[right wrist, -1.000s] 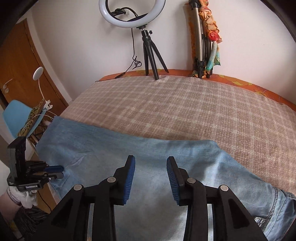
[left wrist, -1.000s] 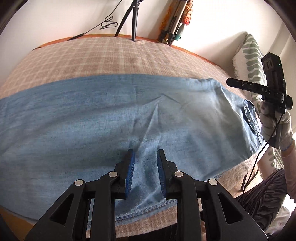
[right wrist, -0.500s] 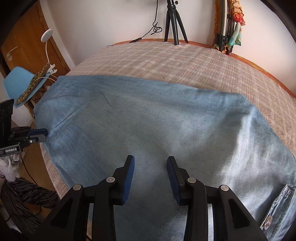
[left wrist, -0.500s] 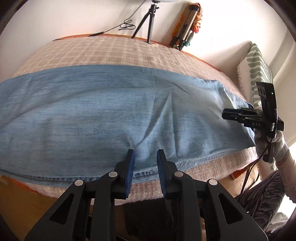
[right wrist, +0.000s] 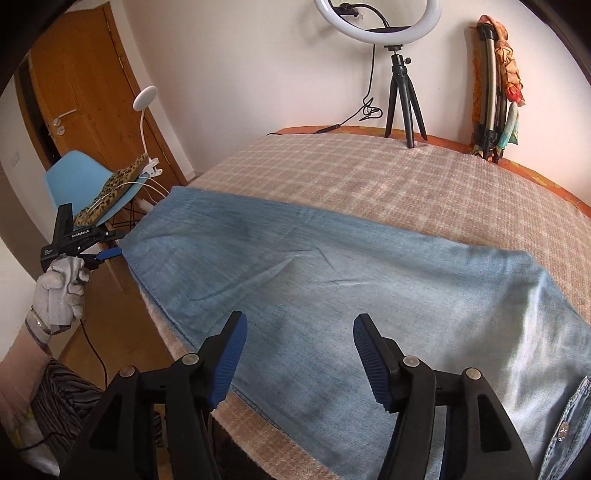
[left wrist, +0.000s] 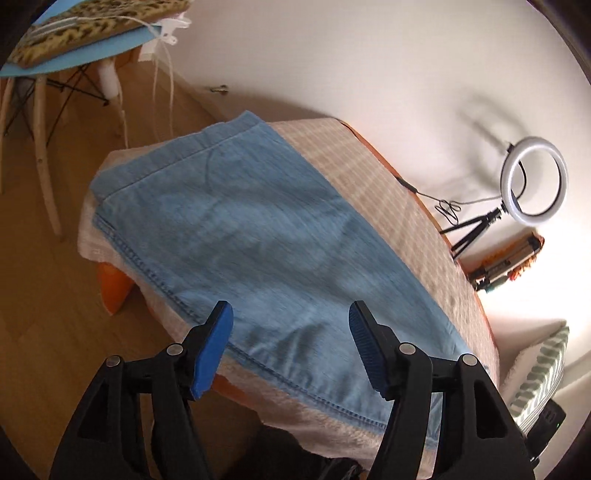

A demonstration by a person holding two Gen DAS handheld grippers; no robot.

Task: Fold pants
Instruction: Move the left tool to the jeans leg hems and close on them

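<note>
Materials and surface finishes on and around the bed.
Pants (right wrist: 369,280): light blue denim, matt, soft weave with stitched seams. Bed cover (right wrist: 388,177): checked woven cloth, coarse and nubbly. Left gripper (left wrist: 290,347) and right gripper (right wrist: 299,354): black matt plastic arms, metal rivets, blue ribbed pads. Door (right wrist: 81,85): smooth varnished wood. Chair (right wrist: 74,177): smooth blue plastic seat. Glove (right wrist: 61,291): white knit cloth.

Ring light (right wrist: 376,18), blue chair (right wrist: 79,177), wooden door (right wrist: 85,81)
</note>
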